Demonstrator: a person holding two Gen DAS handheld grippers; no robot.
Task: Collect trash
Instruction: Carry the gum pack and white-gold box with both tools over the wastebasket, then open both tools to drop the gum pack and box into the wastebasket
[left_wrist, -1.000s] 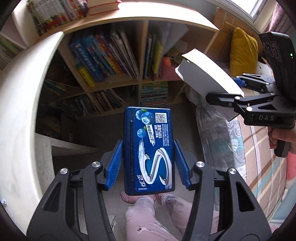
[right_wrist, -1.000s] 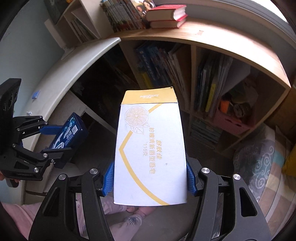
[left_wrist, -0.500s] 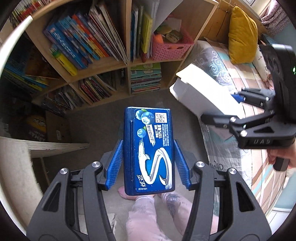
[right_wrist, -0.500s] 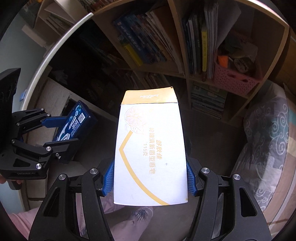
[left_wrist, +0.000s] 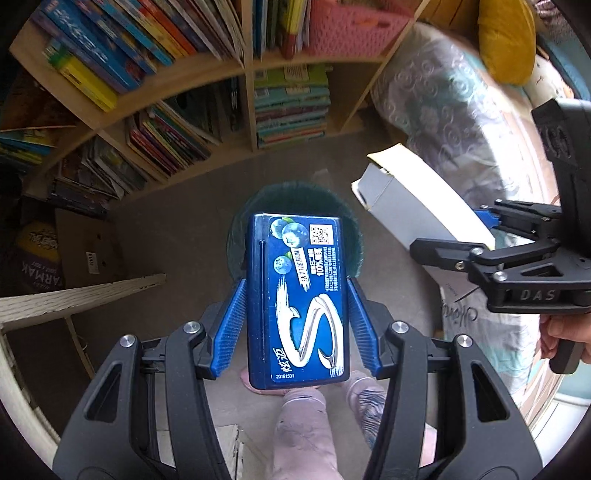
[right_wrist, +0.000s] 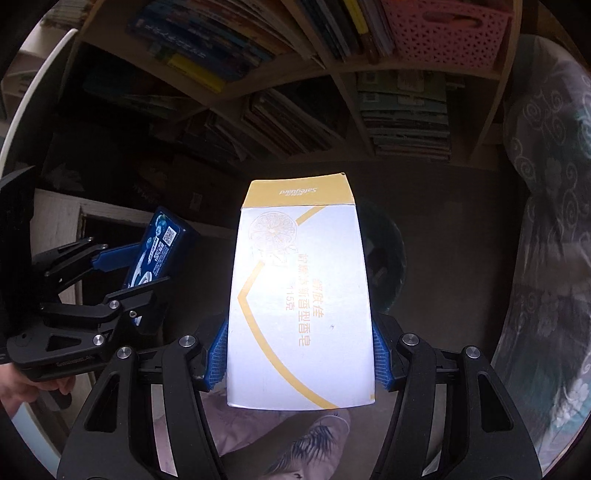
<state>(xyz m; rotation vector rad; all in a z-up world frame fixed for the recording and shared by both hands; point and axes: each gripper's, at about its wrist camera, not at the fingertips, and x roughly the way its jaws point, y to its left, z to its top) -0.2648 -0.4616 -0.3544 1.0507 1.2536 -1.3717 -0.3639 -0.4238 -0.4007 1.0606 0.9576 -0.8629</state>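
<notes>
My left gripper (left_wrist: 297, 284) is shut on a blue gum box (left_wrist: 297, 295) with a silver S on it. It holds the box in the air over a dark green round bin (left_wrist: 295, 199) on the floor. The box also shows in the right wrist view (right_wrist: 157, 253). My right gripper (right_wrist: 299, 328) is shut on a white and yellow soap box (right_wrist: 299, 295). That box shows in the left wrist view (left_wrist: 417, 206), up to the right of the bin. In the right wrist view the bin (right_wrist: 386, 251) is mostly hidden behind the soap box.
A wooden bookshelf (left_wrist: 251, 96) full of books stands behind the bin. A bed with a patterned cover (left_wrist: 461, 122) is to the right. A cardboard box (left_wrist: 88, 251) and a desk edge (left_wrist: 74, 299) are at the left. The person's feet (left_wrist: 306, 406) are below.
Both grippers have tilted down toward the floor with their boxes. The green bin has come into view under the gum box.
</notes>
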